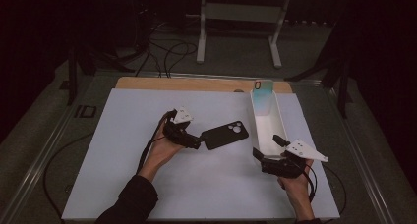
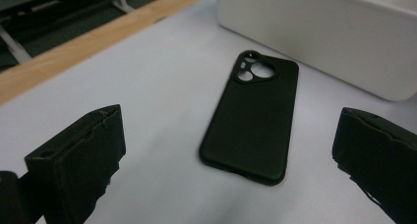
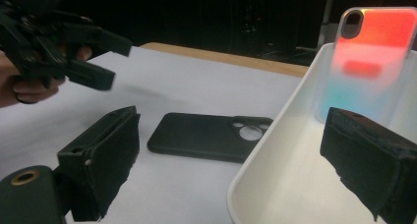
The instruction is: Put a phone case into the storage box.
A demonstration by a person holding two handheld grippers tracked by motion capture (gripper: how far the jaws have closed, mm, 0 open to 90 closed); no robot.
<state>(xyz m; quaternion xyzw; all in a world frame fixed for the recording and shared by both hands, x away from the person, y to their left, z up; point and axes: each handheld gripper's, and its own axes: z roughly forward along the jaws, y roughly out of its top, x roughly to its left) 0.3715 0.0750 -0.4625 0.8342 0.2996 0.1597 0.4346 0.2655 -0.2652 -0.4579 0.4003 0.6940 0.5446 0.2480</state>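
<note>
White tray (image 1: 279, 117) w/ iridescent phone case (image 1: 262, 97) propped upright at far end; white mat (image 1: 147, 184); wooden table edge (image 1: 196, 84)

Bare mat (image 1: 147, 184) surrounds the black phone case (image 1: 225, 134); the white bin (image 1: 268, 130) walls its right.

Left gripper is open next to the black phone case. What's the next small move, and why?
Probably ease the left gripper forward and down until its open jaws straddle the black phone case, then close. The case lies flat on the white mat, ungripped, beside the white bin.
</note>
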